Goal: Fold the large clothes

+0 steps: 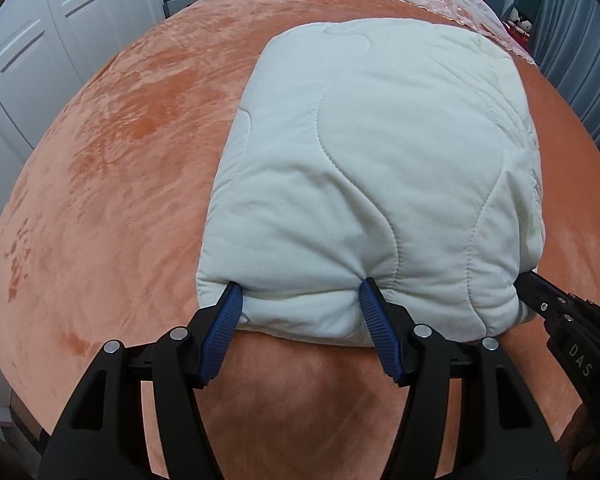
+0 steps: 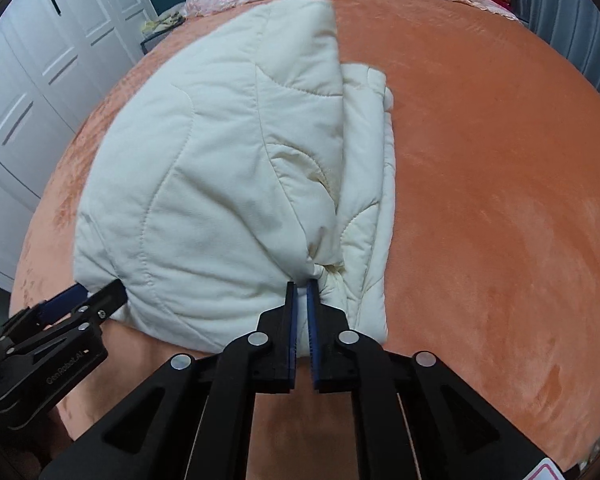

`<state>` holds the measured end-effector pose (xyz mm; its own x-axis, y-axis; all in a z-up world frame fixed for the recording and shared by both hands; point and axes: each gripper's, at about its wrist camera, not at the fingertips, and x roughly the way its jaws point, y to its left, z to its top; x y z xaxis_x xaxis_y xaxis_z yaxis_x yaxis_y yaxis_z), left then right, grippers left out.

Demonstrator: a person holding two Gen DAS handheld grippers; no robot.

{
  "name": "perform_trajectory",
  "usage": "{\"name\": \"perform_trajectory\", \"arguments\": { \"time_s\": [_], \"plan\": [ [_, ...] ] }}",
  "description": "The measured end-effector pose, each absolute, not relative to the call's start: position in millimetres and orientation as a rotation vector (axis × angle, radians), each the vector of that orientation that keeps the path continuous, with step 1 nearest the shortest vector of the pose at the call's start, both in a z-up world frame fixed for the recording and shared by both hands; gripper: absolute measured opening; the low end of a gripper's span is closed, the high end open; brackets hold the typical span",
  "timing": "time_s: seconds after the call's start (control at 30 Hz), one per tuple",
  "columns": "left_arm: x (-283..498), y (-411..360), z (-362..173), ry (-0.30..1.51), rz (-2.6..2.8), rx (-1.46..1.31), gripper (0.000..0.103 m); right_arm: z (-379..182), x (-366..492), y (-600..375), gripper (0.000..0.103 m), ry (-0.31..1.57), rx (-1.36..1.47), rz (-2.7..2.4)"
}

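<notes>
Nearest in the left wrist view, the left gripper [image 1: 300,294] points steeply down at the bed, its blue fingers [image 1: 374,320] spread wide and clamped on the thick near edge of the folded white quilted garment [image 1: 380,160]. The garment lies on the orange bedspread [image 1: 100,200], its near edge lifted. The right gripper [image 1: 540,300] reaches in at the garment's right corner.

In the right wrist view, the right gripper [image 2: 301,288] also tilts steeply down, fingers [image 2: 311,320] nearly together with a narrow gap, pinching a bunched fold of the garment [image 2: 200,160] at their tips. The left gripper [image 2: 88,296] grips the far left edge.
</notes>
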<state>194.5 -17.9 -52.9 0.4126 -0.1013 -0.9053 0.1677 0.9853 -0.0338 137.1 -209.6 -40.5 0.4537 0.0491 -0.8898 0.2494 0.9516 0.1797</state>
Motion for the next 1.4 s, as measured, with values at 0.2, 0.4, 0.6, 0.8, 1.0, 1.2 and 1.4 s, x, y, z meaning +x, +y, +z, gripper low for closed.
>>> {"name": "perform_trajectory", "arguments": {
  "time_s": [0.2,0.4,0.6,0.8,1.0,1.2,1.4],
  "plan": [
    [185,-10,-19,1.066,-0.194,0.001,0.057,1,121,-210,0.011,1.018,0.290,-0.110],
    [223,-9,6,1.032,-0.211,-0.015,0.057,21,150,-226,0.069,0.957,0.366,-0.138],
    [259,-19,-5,1.065,-0.227,-0.021,0.050,-6,212,-215,0.022,1.077,0.353,-0.116],
    [273,-42,-26,1.073,-0.258,0.031,0.035,-20,217,-226,0.010,1.072,0.319,-0.182],
    [273,-59,-47,1.064,-0.235,0.111,0.034,-53,230,-220,0.013,1.113,0.256,-0.202],
    [273,-58,-49,1.065,-0.231,0.121,0.034,-49,229,-207,0.024,1.092,0.142,-0.220],
    [247,-40,-28,1.042,-0.235,0.063,0.035,-17,185,-204,0.034,1.028,0.184,-0.210]
  ]
}}
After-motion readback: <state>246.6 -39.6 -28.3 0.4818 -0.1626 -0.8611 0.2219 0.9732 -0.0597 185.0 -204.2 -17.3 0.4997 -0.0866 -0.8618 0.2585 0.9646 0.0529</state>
